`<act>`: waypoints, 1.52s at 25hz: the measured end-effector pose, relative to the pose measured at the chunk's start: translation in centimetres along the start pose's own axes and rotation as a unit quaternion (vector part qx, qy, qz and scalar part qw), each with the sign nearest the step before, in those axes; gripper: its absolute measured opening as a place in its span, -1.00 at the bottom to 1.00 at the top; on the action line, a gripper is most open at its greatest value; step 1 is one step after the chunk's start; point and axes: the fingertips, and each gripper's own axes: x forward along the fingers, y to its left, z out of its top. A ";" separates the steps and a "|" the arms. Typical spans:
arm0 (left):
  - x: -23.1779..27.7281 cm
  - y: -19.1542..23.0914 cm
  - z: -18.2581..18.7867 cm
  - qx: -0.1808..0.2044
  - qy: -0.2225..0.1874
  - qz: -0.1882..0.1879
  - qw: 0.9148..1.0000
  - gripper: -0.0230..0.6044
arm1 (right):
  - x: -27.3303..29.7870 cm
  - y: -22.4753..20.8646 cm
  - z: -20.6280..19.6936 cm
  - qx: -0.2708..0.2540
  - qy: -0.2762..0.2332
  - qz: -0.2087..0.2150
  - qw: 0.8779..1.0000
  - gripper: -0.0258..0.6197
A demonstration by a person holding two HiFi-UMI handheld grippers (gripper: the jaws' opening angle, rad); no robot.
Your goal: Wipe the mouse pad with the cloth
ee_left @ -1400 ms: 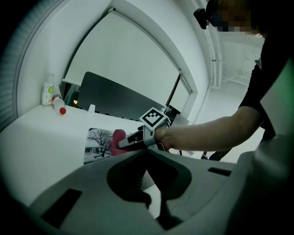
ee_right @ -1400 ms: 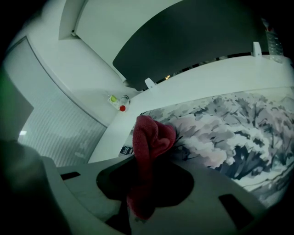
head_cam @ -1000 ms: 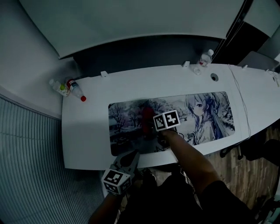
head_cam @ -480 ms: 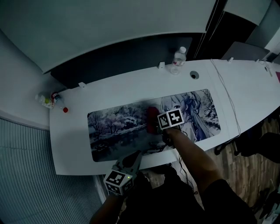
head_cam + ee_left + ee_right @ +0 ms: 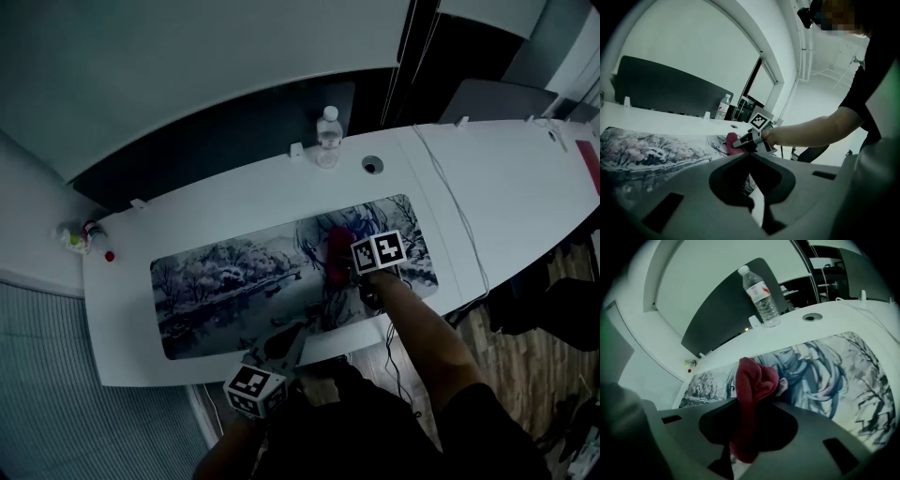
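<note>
The white table point(image 5: 487, 187) is carrying the pad point(image 5: 234, 281). The right tool point(image 5: 349, 270) is clamping the cloth point(image 5: 752, 380) just ahead, and the left tool point(image 5: 750, 157) is idling, jaws together. Hard dragging could be bunching the pad.

No words or numbers can be read anywhere. The bottle point(image 5: 760, 295) has a label with a red patch, but its print is too small to make out. The cubes on the left gripper point(image 5: 281, 345) and right gripper point(image 5: 345, 267) bear only black-and-white square markers. The mouse pad point(image 5: 234, 281) carries drawn artwork.
</note>
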 end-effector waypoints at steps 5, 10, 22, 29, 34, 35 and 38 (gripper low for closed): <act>3.6 -2.4 0.3 0.004 0.001 -0.011 1.000 -0.91 | -3.3 -4.9 0.3 0.007 -0.007 -0.012 1.000 -0.59; 6.3 -4.3 0.6 0.009 -0.001 -0.021 1.000 -0.91 | -6.2 -9.3 0.2 0.024 -0.019 -0.024 0.999 -0.59; 8.2 -6.3 0.8 0.013 0.000 -0.007 1.000 -0.91 | -7.5 -11.1 0.1 0.031 -0.028 0.000 0.999 -0.59; 8.2 -6.9 0.4 0.019 0.005 -0.005 1.000 -0.91 | -7.8 -11.0 0.2 0.040 -0.037 0.031 0.998 -0.59; 8.0 -6.5 0.5 0.022 0.007 -0.003 1.000 -0.91 | -8.7 -12.0 1.2 0.046 -0.048 0.026 0.997 -0.59; 8.0 -6.3 0.6 0.022 0.006 -0.003 1.000 -0.91 | -8.8 -12.3 1.6 0.047 -0.050 0.023 0.997 -0.59; 8.4 -5.9 0.8 0.024 0.006 -0.004 1.000 -0.91 | -9.1 -13.3 3.0 0.044 -0.054 0.008 0.998 -0.59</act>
